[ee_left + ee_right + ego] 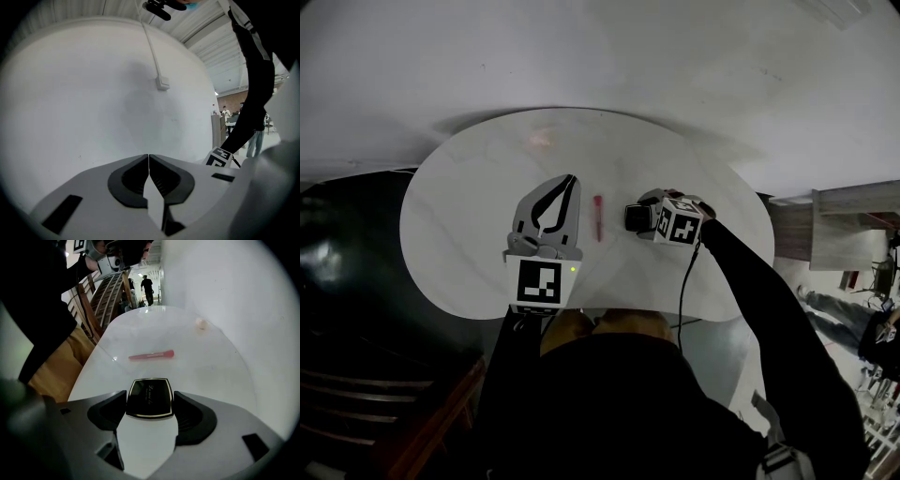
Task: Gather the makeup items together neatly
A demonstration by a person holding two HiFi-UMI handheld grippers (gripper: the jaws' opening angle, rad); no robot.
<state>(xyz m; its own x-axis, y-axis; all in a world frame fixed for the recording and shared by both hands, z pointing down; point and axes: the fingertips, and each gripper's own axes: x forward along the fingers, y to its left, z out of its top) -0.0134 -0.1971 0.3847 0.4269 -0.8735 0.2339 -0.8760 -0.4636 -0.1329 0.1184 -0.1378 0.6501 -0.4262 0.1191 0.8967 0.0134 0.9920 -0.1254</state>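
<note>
Black compact (150, 398) sits low centre in the right gripper view, clamped between the right gripper's (150, 405) jaws. Pink makeup stick (151, 355) lies mid-frame on the white table (211, 376). Left gripper (148, 159) is closed on nothing.

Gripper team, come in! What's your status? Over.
Left gripper shut, empty. Right gripper shut on the compact. Pink brush lies apart on the table. Nothing between them.

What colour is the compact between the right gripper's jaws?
The compact is black, gold-rimmed; clearest in the right gripper view.
</note>
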